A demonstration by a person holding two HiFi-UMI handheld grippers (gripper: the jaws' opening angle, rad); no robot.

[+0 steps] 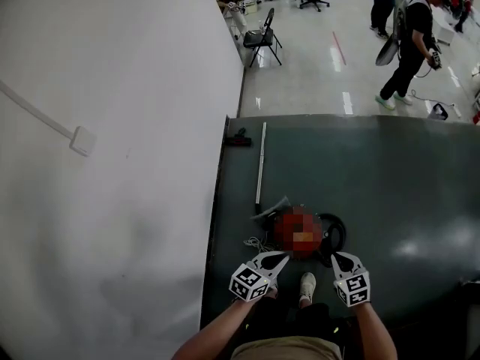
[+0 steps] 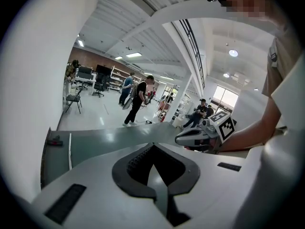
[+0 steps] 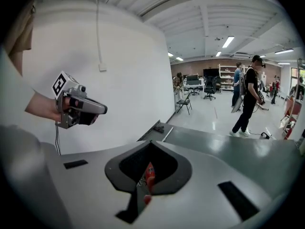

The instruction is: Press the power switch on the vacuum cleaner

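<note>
1. Standing on a dark floor mat (image 1: 390,178), a person holds two grippers just above a red vacuum cleaner (image 1: 298,231) at their feet.
2. The left gripper (image 1: 282,256) and right gripper (image 1: 336,257) both have their jaws together, holding nothing.
3. The approach seems under way. The next move would be to lower one closed tip onto the switch, which cannot be made out.

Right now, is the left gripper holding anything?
No, the left gripper has its jaws closed together, with nothing caught between them.
</note>
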